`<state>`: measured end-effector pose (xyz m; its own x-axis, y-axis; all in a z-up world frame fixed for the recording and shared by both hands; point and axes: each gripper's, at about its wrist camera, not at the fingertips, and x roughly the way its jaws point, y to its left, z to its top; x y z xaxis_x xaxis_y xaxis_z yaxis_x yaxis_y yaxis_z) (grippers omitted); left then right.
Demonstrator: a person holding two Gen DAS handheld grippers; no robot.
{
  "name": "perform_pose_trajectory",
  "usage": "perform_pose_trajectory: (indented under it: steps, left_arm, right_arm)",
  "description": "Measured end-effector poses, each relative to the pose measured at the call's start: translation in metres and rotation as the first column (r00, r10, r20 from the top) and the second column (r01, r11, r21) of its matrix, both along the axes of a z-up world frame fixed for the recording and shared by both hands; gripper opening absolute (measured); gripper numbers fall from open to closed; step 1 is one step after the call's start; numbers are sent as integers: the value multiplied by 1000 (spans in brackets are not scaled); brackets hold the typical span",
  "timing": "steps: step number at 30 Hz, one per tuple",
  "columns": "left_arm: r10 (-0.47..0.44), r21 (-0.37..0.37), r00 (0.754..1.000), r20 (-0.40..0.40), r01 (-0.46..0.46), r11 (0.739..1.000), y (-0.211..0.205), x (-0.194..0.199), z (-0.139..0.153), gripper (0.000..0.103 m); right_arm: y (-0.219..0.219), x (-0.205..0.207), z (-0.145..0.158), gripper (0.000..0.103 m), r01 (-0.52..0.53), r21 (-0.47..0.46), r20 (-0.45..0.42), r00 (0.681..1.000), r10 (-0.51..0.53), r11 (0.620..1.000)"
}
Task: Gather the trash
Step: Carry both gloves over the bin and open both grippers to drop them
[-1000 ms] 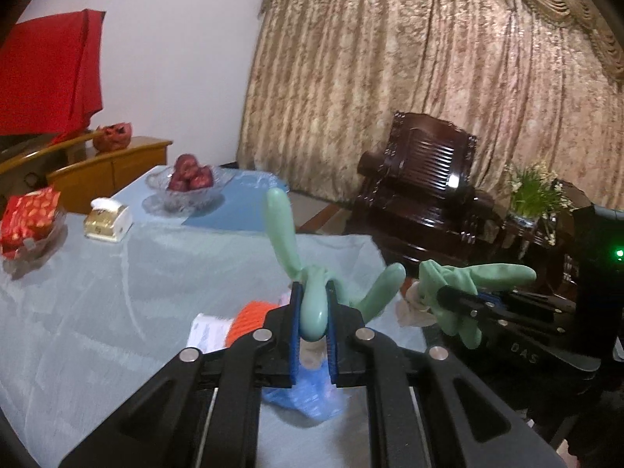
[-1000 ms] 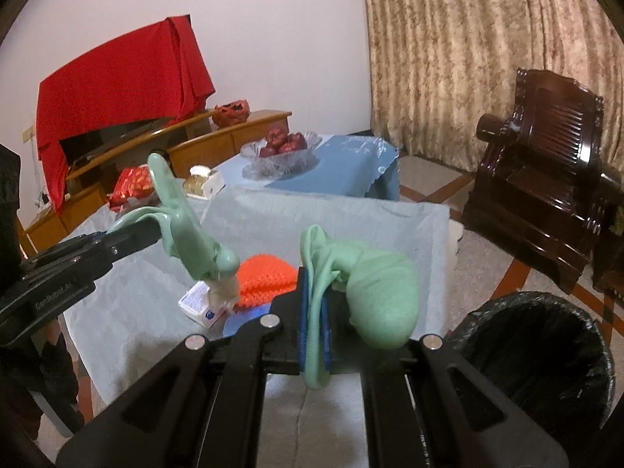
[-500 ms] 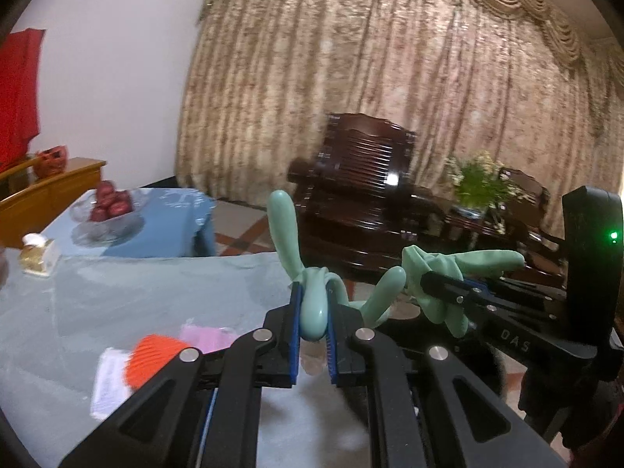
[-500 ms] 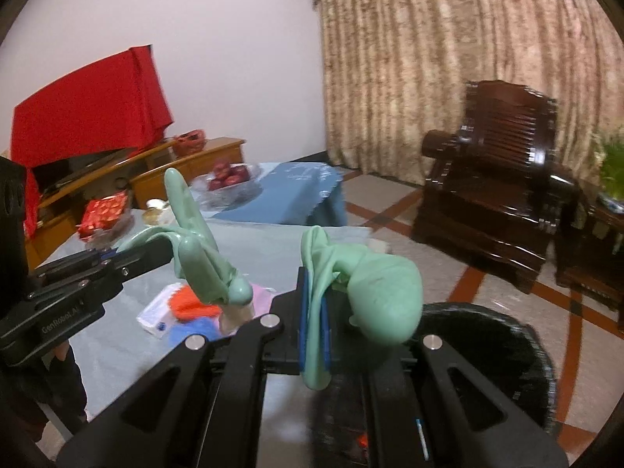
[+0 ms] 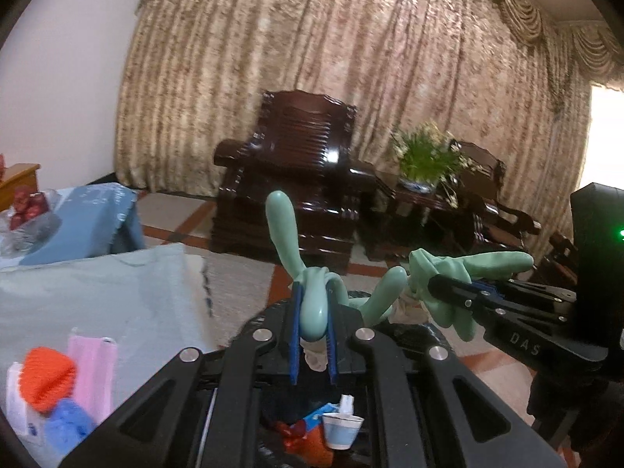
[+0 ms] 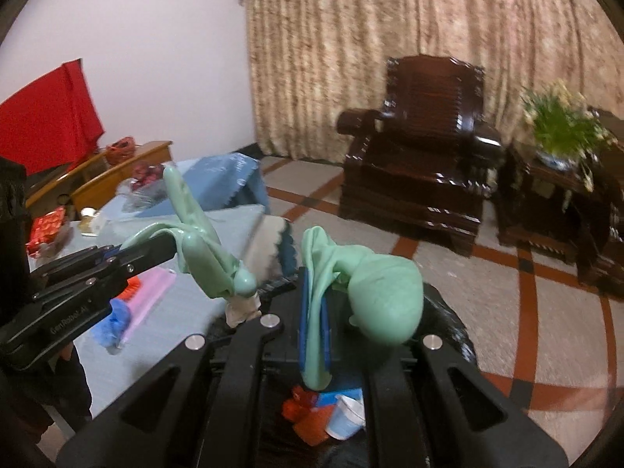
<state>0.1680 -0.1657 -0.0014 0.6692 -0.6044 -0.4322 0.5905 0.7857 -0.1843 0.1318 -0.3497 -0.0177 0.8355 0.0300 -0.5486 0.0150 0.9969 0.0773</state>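
Note:
My left gripper (image 5: 313,304) is shut on a green rubber glove (image 5: 308,284), with a crumpled tissue (image 6: 242,306) hanging below it. My right gripper (image 6: 314,300) is shut on a second green glove (image 6: 384,292); it shows in the left wrist view (image 5: 448,284) too. Both hang above a black-lined trash bin (image 6: 448,312) holding a paper cup (image 6: 347,415) and red wrappers (image 6: 308,417). On the table (image 5: 97,292) lie an orange knit item (image 5: 46,378), a pink mask (image 5: 93,366) and a blue item (image 5: 70,421).
A dark wooden armchair (image 6: 421,163) stands beyond the bin, with a side table and plant (image 6: 557,128) to its right. A blue-covered low table with a fruit bowl (image 5: 27,210) and a wooden cabinet (image 6: 117,167) lie far left. Curtains cover the back wall.
Both grippers have swung right, off the table, with their gloves. They now hang over the open trash bin, whose contents show below.

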Motion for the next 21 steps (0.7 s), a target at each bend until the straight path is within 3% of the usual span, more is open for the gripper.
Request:
perform_pose_trajectory:
  steps: [10, 13, 14, 16, 18, 20, 21]
  left_arm:
    - [-55, 56, 997, -58, 59, 997, -37, 5, -33, 12]
    - [-47, 62, 996, -74, 52, 997, -35, 4, -38, 20]
    - [-43, 63, 996, -77, 48, 997, -37, 4, -38, 33]
    - [-35, 62, 997, -73, 39, 997, -33, 4, -38, 48]
    - [-26, 65, 997, -69, 31, 997, -29, 4, -38, 51]
    - [-16, 67, 997, -71, 21, 998, -26, 5, -37, 57]
    - [-10, 66, 997, -72, 15, 998, -24, 5, -37, 58]
  right_arm:
    - [-32, 1, -44, 8, 71, 25, -90, 994, -68, 997]
    - [-33, -1, -51, 22, 90, 20, -113, 990, -88, 996]
    - [-34, -1, -53, 28, 94, 24, -117, 989, -91, 995]
    - [-33, -3, -56, 39, 108, 29, -129, 986, -103, 994]
    - [-33, -5, -58, 48, 115, 33, -134, 985, -110, 993]
    - [-33, -4, -59, 69, 115, 46, -149, 983, -107, 992]
    - [-32, -5, -61, 71, 121, 59, -161, 981, -110, 991]
